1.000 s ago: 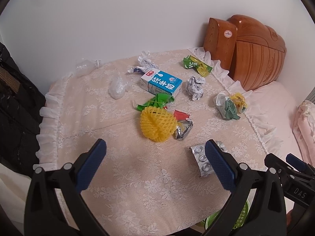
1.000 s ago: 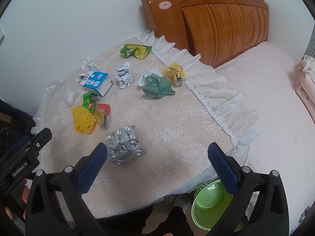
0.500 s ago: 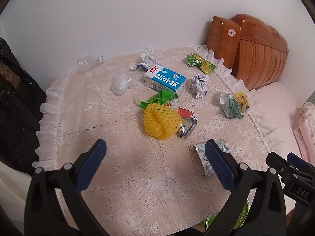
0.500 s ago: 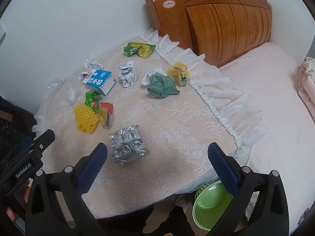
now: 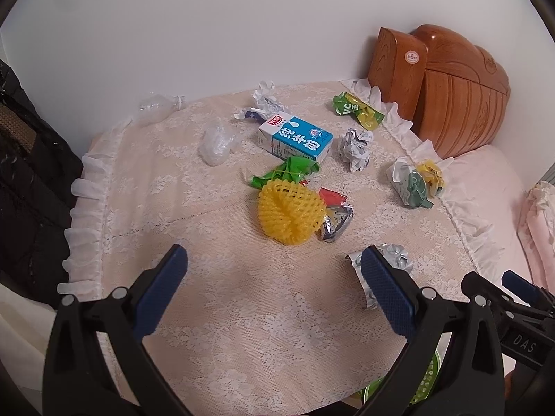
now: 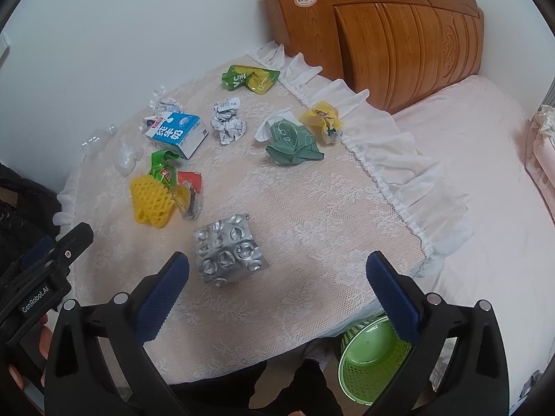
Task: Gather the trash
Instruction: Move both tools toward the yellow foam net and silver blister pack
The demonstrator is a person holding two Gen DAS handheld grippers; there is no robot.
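Green basket (image 6: 373, 360) looks empty (partly hidden); all trash lies on the table (image 6: 295, 208); both tongs, left (image 5: 274, 287) and right (image 6: 277, 291), spread, pinching nothing.

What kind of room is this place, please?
Most likely a bedroom: a carved wooden headboard stands against the wall, a pink mattress lies beside it, and the trash sits on a bedside table under a lace tablecloth, with a green wastebasket below.

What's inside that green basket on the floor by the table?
The green basket looks empty where its inside shows: only bare green mesh wall. The right gripper and the lace-covered table edge hide part of it, so its bottom is not fully visible.
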